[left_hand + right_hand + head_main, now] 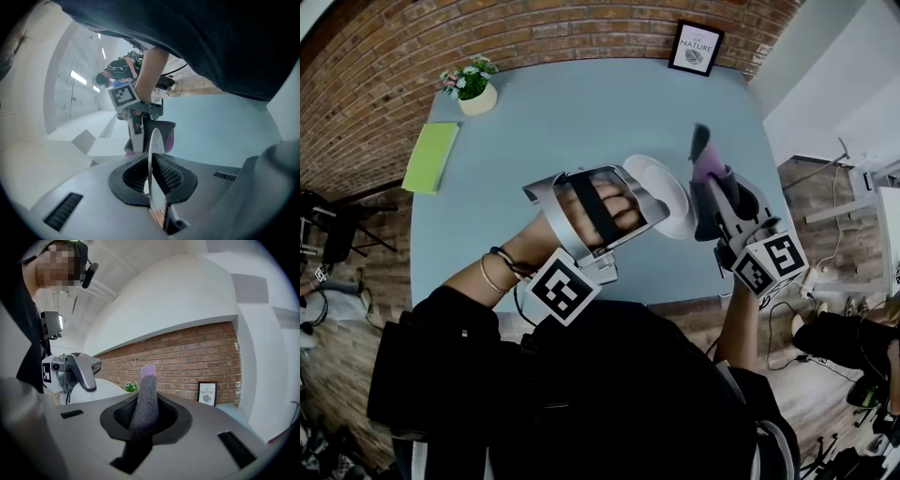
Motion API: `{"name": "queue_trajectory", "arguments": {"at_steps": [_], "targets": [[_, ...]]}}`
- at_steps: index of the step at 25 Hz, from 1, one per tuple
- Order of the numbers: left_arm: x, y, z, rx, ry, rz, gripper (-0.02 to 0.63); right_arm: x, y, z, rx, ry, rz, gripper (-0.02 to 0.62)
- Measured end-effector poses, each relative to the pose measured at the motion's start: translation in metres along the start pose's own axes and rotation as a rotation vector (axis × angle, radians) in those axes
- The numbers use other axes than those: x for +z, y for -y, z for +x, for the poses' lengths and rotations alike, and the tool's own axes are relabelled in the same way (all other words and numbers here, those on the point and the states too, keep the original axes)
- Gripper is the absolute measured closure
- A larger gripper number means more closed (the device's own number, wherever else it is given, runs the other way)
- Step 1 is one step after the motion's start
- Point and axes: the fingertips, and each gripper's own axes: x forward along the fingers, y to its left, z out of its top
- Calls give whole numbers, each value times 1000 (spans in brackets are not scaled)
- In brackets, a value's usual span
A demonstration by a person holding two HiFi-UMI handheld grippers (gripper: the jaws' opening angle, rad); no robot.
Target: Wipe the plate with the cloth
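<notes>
The plate [667,195] is being held up off the desk [562,112], above its near edge, by the left tool [152,177]. That tool's jaws are being pressed onto the rim at a narrow gap, with the plate standing on edge between the pads. The cloth [146,394] is being gripped in the right tool [144,420], whose jaws are being closed round a bunched strip of it, so that a short grey-and-purple end is being left sticking out past the tips. In the head view this end is being shown just beside the plate's right side; whether it is touching cannot be told.

The wiping stroke itself is being judged as the step in hand. Contact by the soft end alone is being called for, with the hard jaw tips being held clear of the plate's face. As the plate is being pinched at one spot on its rim only, light pressure is being called for, applied close to that grip, or the plate is likely to be levered round in the pads. The face is best being turned squarely toward the cloth, and the strokes being drawn across it rather than pushed against its edge.
</notes>
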Motion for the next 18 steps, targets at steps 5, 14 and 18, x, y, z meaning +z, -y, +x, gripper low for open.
{"name": "queue_trajectory", "arguments": {"at_steps": [5,14,18], "targets": [[2,4,2,-14,6,2,581,37,-13,-1,81,124,26,555],[0,9,5,-30,1,6,581,73,-60,11,280,207,-1,555],[3,9,5,-33,8,9,581,78,-79,17,359,206,-12,555]]}}
